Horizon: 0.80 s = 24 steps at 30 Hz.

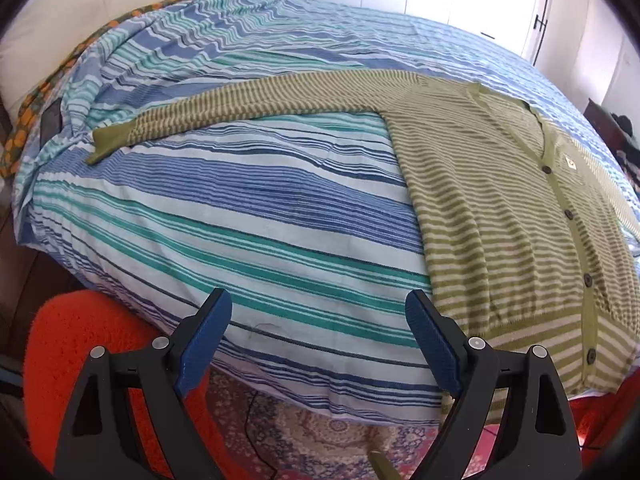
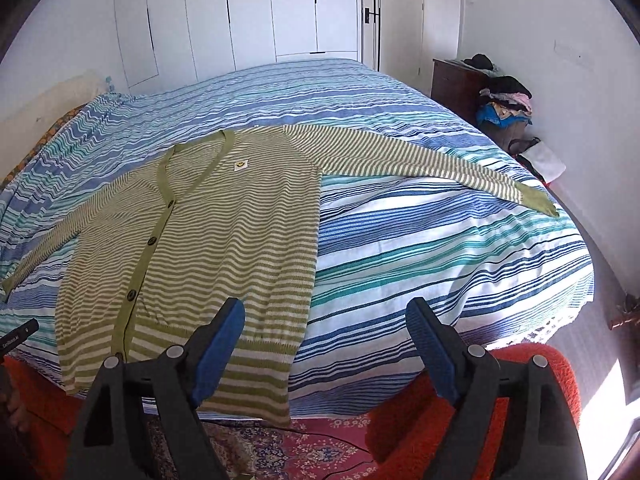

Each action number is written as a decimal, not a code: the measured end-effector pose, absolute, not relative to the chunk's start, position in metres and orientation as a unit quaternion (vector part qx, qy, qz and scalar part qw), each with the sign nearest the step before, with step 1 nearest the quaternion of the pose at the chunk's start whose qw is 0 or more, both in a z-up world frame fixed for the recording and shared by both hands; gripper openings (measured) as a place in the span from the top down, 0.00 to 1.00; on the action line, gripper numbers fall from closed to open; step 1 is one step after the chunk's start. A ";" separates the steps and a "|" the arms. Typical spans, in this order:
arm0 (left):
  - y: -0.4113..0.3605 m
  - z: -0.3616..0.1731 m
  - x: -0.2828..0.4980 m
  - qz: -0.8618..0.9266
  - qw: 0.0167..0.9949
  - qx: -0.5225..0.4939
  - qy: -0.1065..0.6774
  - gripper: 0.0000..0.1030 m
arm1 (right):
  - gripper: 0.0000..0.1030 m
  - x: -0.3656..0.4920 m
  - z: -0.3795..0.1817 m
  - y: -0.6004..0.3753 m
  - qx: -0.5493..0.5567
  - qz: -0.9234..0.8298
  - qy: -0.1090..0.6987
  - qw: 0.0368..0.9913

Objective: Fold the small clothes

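Your left gripper (image 1: 318, 336) and right gripper (image 2: 325, 342) hover at the foot of the bed, fingers spread wide and holding nothing. The green striped cardigan (image 2: 208, 232) lies flat and buttoned on the striped duvet (image 2: 420, 248), both sleeves flung outward, its hem hanging just over the mattress edge. A pinch that gathers duvet along with the knit would likely drag the bedding and skew the fold; the overhanging hem could slide toward the patterned rug (image 2: 256, 448). A clothes pile (image 2: 506, 104) on the nightstand sits well apart. Nothing stands between you and the cardigan.
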<state>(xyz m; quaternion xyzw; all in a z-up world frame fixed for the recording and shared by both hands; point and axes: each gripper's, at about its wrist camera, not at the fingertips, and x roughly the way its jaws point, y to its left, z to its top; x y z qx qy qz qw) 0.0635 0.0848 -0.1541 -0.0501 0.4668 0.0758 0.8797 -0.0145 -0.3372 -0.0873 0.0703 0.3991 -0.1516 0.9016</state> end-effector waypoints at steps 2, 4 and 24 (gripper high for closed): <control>0.090 -0.154 0.063 0.083 0.876 -0.063 0.471 0.13 | 0.20 -0.014 -0.089 -0.335 0.069 -0.150 0.402 0.901; 0.096 -0.154 0.063 0.086 0.874 -0.078 0.473 0.13 | 0.20 -0.015 -0.090 -0.334 0.069 -0.149 0.402 0.901; 0.102 -0.155 0.068 0.093 0.870 -0.096 0.475 0.13 | 0.20 -0.010 -0.098 -0.328 0.065 -0.141 0.411 0.898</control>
